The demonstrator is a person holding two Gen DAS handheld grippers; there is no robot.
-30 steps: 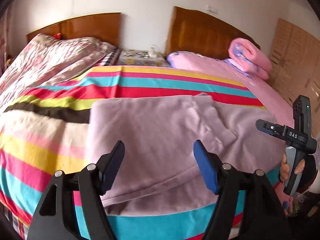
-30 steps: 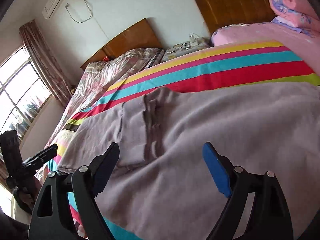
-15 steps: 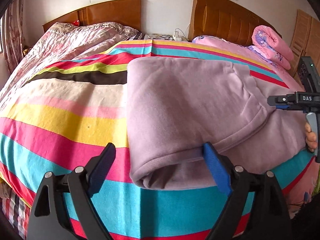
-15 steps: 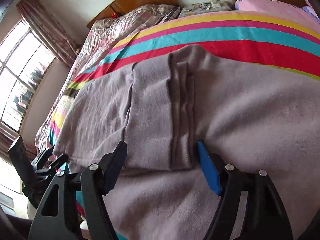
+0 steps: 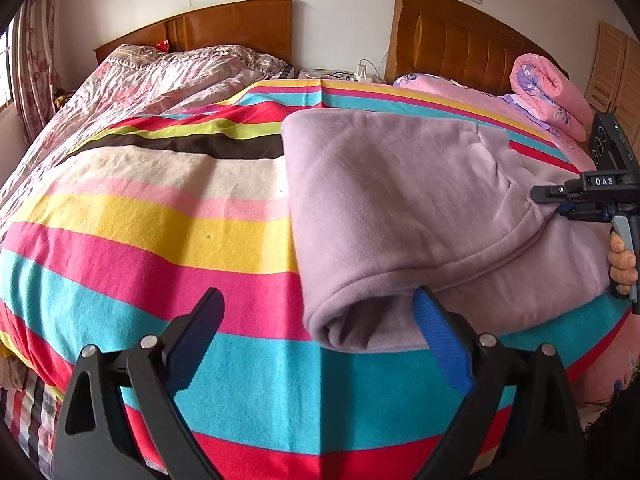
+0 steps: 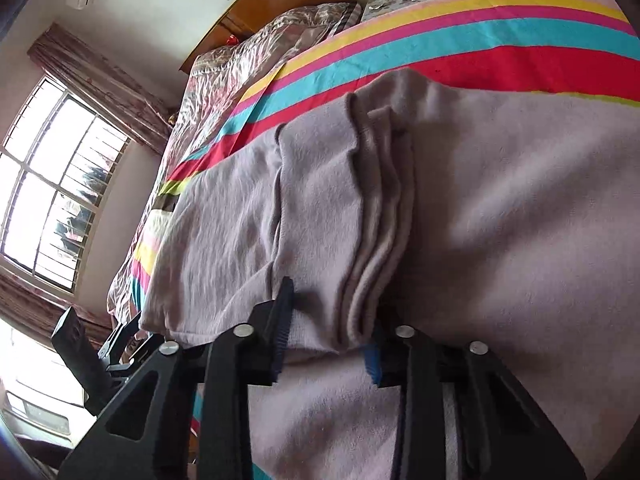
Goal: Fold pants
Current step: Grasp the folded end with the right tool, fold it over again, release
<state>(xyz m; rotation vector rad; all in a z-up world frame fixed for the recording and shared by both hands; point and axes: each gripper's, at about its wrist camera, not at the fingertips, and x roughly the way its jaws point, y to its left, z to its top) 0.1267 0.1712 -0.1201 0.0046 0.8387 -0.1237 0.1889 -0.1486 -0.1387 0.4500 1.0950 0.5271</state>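
The mauve fleece pants (image 5: 400, 208) lie folded over on the striped bed cover (image 5: 160, 240), their rolled fold edge facing me. My left gripper (image 5: 320, 340) is open and empty, just in front of that fold's near left corner, its right finger touching the cloth. In the right wrist view the pants (image 6: 480, 220) fill the frame. My right gripper (image 6: 328, 328) has closed in on the bunched cuff edges (image 6: 360, 280) of the upper layer. The right gripper also shows at the right edge of the left wrist view (image 5: 560, 200).
A floral quilt (image 5: 140, 80) lies on the far left bed. A rolled pink blanket (image 5: 548, 92) sits by the right headboard (image 5: 460, 36). A nightstand with chargers (image 5: 352, 76) stands between the beds. A window (image 6: 52, 184) is at the left.
My left gripper has drawn back toward the bed's near edge and off the pants. My right gripper has moved forward and narrowed its fingers onto the bunched cuff edges.
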